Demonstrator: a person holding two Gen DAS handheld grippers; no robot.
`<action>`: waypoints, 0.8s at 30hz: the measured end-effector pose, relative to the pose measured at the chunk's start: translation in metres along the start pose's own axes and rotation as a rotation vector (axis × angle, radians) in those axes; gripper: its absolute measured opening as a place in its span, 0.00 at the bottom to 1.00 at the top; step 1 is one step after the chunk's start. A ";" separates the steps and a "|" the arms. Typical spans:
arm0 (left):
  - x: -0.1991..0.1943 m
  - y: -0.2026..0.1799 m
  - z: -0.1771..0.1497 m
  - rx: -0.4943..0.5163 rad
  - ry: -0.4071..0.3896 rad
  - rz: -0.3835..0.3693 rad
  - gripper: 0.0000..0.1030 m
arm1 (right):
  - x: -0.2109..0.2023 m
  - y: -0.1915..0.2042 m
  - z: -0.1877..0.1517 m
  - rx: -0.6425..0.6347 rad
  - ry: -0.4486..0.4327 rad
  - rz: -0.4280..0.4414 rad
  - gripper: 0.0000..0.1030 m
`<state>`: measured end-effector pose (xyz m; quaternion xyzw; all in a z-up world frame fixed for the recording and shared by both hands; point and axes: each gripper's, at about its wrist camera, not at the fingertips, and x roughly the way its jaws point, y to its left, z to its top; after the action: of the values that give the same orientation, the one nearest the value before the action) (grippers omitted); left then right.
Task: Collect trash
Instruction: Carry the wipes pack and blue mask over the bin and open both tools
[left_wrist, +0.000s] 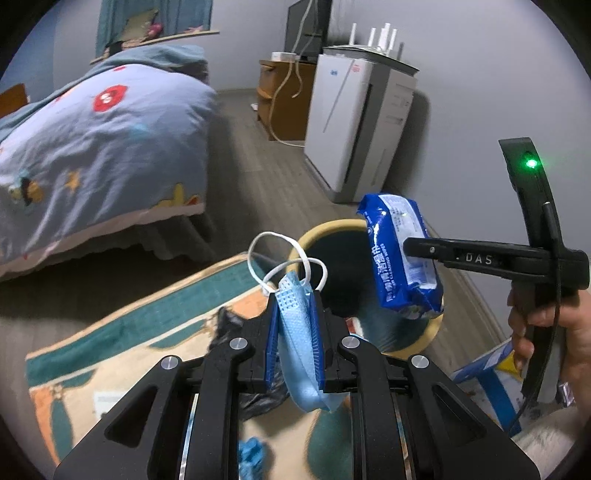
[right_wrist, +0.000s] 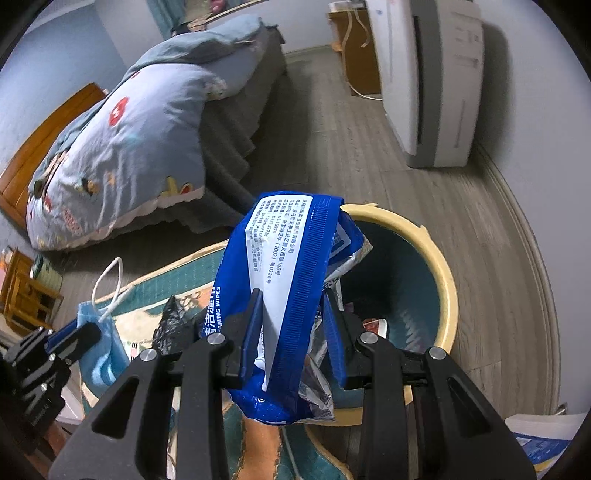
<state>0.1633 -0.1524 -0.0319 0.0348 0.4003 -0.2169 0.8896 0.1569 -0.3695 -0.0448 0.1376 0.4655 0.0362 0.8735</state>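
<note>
My left gripper (left_wrist: 295, 295) is shut on a light blue face mask (left_wrist: 301, 347) with white ear loops, held just short of the bin's near rim. My right gripper (right_wrist: 293, 302) is shut on a blue wet-wipes pack (right_wrist: 280, 258) and holds it over the open bin. The bin (right_wrist: 439, 258) is round with a cream rim and a dark teal inside, with some trash at the bottom. In the left wrist view the right gripper (left_wrist: 406, 248) holds the pack (left_wrist: 402, 254) above the bin (left_wrist: 325, 230). The mask also shows in the right wrist view (right_wrist: 105, 343).
A patterned rug (left_wrist: 122, 347) lies under the bin, with a black plastic bag (left_wrist: 229, 325) and a blue scrap (left_wrist: 251, 454) on it. A bed with a blue quilt (left_wrist: 96, 147) is on the left. A white air purifier (left_wrist: 358, 122) stands by the wall. A blue-and-white box (left_wrist: 491, 373) lies at the right.
</note>
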 end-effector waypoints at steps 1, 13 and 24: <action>0.006 -0.003 0.002 0.003 0.002 -0.010 0.17 | 0.001 -0.004 0.001 0.009 0.003 -0.002 0.31; 0.063 -0.029 0.006 0.041 0.018 -0.043 0.17 | 0.015 -0.027 0.001 0.031 0.029 -0.117 0.31; 0.080 -0.044 0.010 0.077 -0.026 -0.071 0.17 | 0.011 -0.057 0.002 0.103 -0.016 -0.161 0.31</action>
<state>0.1984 -0.2230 -0.0785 0.0521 0.3810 -0.2643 0.8845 0.1616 -0.4223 -0.0682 0.1449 0.4691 -0.0592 0.8691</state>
